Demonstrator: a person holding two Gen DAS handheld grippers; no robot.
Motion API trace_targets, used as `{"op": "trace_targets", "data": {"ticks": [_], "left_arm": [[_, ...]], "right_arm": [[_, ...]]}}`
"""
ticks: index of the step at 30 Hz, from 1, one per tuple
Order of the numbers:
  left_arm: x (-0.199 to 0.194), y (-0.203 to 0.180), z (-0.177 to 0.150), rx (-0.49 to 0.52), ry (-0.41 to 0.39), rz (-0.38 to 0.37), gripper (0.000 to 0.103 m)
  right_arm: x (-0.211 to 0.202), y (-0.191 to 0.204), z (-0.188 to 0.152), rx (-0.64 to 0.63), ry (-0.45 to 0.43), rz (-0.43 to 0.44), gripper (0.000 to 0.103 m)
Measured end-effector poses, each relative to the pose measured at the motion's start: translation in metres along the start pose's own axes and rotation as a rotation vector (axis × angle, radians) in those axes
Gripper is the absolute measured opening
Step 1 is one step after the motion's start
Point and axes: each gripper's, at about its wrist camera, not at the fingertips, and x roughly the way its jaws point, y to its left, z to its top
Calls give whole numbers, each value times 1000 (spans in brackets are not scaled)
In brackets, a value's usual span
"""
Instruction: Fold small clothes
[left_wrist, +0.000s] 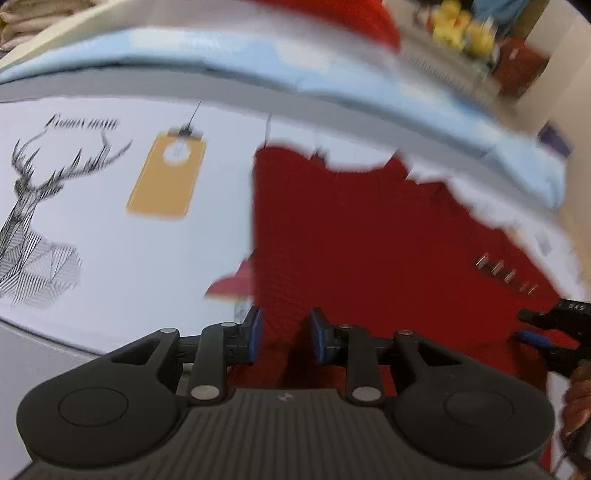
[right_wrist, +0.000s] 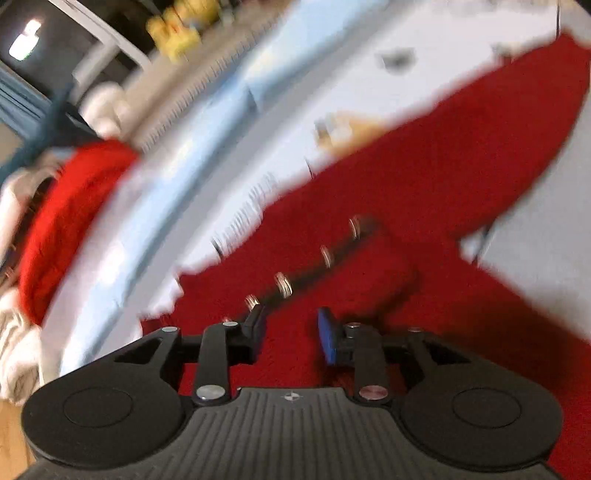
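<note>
A red knitted garment (left_wrist: 369, 240) lies spread over a white surface, with a row of metal snaps (left_wrist: 506, 275) near its right side. My left gripper (left_wrist: 286, 332) is at its near left edge; bunched red cloth fills the gap between the blue pads, and the edge runs taut up from them. In the right wrist view the same red garment (right_wrist: 424, 184) stretches away, and my right gripper (right_wrist: 291, 328) hovers just short of the snaps (right_wrist: 303, 269), jaws apart, with only flat cloth below. The right gripper (left_wrist: 535, 328) also shows at the left view's right edge.
A white T-shirt with a deer print (left_wrist: 37, 221) and an orange tag (left_wrist: 166, 177) lies left of the red garment. A light-blue cloth (left_wrist: 221, 48) runs along the far edge. Another red piece (right_wrist: 74, 206) and white cloths are heaped at the left. Yellow toys (left_wrist: 461, 29) stand beyond.
</note>
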Motion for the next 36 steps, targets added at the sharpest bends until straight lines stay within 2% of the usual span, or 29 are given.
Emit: {"op": "trace_targets", "data": {"ticks": [1,2,4,8,12,14,15,19,27,30,33,36], "left_arm": [[5,-1,-3,18,23,33,42],[6,-2,-4,22,20,44,44],[1,-5,-2,12,5,41,43],[-11,-18,2,34,-45,22,43],[-13,-35,-2,90,-77,3,43],[-7,-41,-6,129,-75,-3,44],[-2,-42,-8,144,-59,18,44],[4,-46,-14,197,-33,80,43],[2,-52,-14,203,-25,77,45],[3,-51,-12,188,-19,66,45],[2,-47,-11,175,-15,57,45],[0,-45,-12,179,-12,55,46]], "right_arm": [[7,-2,1,-3,33,-52,32],[10,-7,2,12,44,-71,31],[4,-14,5,59,38,-43,31],[-14,-9,16,-10,-51,-33,33],[-24,-24,24,-3,-70,-39,33],[-27,-35,32,7,-88,-47,33],[-31,-42,36,13,-100,-50,33],[-51,-77,60,47,-164,-58,33],[-69,-185,116,204,-353,-166,34],[-68,-222,135,323,-396,-159,35],[-60,-238,149,343,-444,-178,36],[-51,-250,150,372,-432,-176,36]]}}
